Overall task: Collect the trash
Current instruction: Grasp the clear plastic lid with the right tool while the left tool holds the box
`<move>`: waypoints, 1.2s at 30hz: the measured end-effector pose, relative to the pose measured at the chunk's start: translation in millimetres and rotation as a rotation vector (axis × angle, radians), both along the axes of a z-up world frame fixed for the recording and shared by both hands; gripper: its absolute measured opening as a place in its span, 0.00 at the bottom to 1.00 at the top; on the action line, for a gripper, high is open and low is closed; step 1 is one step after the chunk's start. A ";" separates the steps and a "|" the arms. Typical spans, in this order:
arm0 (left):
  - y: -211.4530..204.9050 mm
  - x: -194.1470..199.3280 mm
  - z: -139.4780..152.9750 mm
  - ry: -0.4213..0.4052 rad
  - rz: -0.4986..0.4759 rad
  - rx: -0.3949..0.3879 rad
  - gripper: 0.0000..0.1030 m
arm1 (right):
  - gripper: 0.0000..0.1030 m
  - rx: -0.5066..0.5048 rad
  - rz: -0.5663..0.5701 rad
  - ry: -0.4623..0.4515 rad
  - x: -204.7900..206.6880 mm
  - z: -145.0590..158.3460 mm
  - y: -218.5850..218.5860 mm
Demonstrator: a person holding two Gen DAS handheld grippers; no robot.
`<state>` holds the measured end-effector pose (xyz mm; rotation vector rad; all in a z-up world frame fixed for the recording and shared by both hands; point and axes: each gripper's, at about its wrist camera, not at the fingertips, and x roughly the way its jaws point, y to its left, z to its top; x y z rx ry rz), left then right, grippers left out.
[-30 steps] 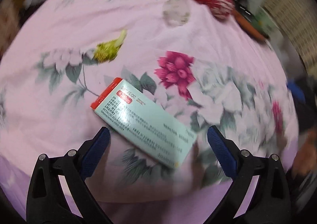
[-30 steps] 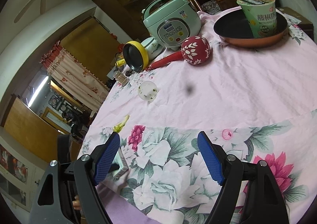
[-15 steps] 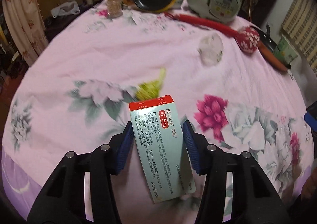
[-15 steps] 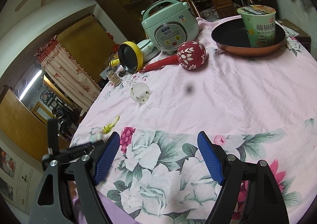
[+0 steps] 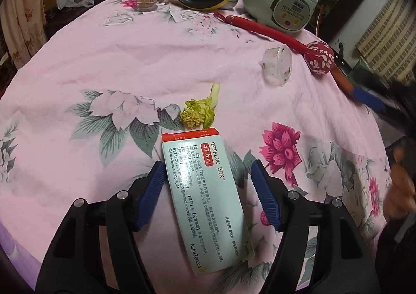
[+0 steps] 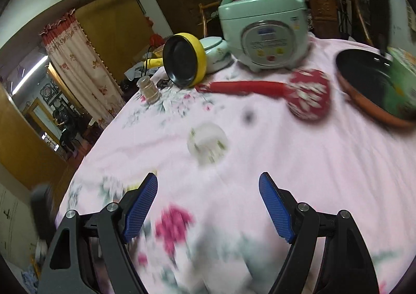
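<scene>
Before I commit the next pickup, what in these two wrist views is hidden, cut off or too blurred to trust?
- Left wrist view: whether the opening left gripper touches the medicine box between its fingers; the box's underside is hidden.
- Left wrist view: right gripper, smeared and cut by the frame edge.
- Right wrist view: clear plastic cup, motion-blurred, contents unreadable.
- Right wrist view: green cup in the frying pan, blurred and cut off.

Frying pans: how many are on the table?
2. The yellow pan leans on its side at the far edge, left of the rice cooker. The orange pan sits at the right, partly cut off; others may be hidden.
</scene>
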<state>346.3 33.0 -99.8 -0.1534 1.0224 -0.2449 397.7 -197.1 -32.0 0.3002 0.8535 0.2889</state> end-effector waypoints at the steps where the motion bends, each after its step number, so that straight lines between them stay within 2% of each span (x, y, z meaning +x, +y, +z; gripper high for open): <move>1: 0.7 -0.7 0.1 -0.001 0.000 0.000 0.66 | 0.77 0.004 -0.003 0.012 11.6 -4.4 6.5; 6: -4.7 -1.6 -0.4 -0.008 -0.010 0.035 0.66 | 0.77 -0.027 -0.025 0.053 60.2 -33.2 38.5; 10: -7.7 -2.8 -1.0 -0.008 -0.024 0.048 0.69 | 0.77 -0.023 -0.063 0.064 71.8 -54.1 36.6; 12: -9.2 -2.9 -1.4 -0.010 -0.027 0.060 0.69 | 0.58 0.037 -0.071 0.084 76.1 -67.0 26.7; 13: -10.0 -3.1 -1.5 -0.012 -0.028 0.066 0.69 | 0.53 0.039 -0.063 0.068 75.5 -65.7 23.6; 20: -11.9 -3.5 -1.7 -0.030 -0.041 0.083 0.62 | 0.53 0.156 -0.015 -0.018 61.2 -26.0 14.8; 24: -6.1 -1.4 -1.7 -0.025 -0.035 0.045 0.62 | 0.53 0.180 0.020 -0.045 38.4 -4.1 16.6; 26: -6.2 -1.1 -1.7 -0.026 -0.036 0.044 0.62 | 0.53 0.160 0.038 -0.059 21.5 6.3 16.5; 33: -18.9 -8.0 -3.2 -0.053 -0.054 0.134 0.63 | 0.53 0.072 0.075 -0.063 -62.2 15.8 -1.5; 36: -21.6 -11.3 -4.5 -0.070 -0.052 0.174 0.57 | 0.53 0.059 0.089 -0.054 -93.5 8.0 -10.3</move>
